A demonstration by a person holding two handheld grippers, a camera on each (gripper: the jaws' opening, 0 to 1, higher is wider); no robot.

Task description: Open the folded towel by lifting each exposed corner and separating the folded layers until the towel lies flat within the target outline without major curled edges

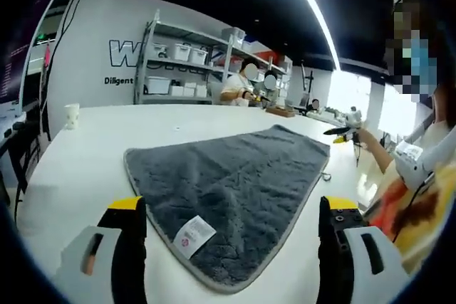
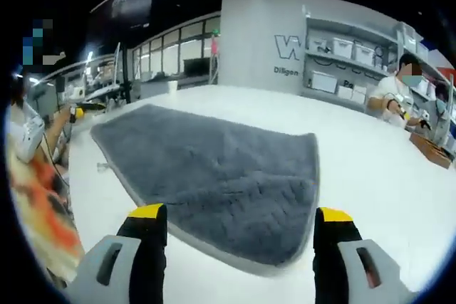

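Two grippers hang just above the near edge of the white table (image 1: 78,176), each with its black, yellow-tipped jaws spread wide and nothing between them. The left gripper (image 1: 231,222) frames the nearest corner of the grey plush towel with pale stitched hem (image 1: 235,176), where a small white care label (image 1: 194,236) lies face up. The right gripper (image 2: 239,233) looks along the towel (image 2: 206,169) from another side, its jaws straddling a rounded corner close to the table's edge.

By my reading the unfolding is largely done. The towel appears as a single spread layer, lying flat on the table with its hem showing along the edges in sight and no folded flap or curled corner that I can make out. What I cannot tell is whether it sits inside a target outline, since no marking is visible on the table top. What seems left is a check of the far corners and perhaps a small tug to square it.

Further off, a white paper cup (image 1: 72,115) stands near the table's far left corner. Beyond it are grey metal shelves with white storage bins (image 1: 182,69), and a person sits working at another bench.
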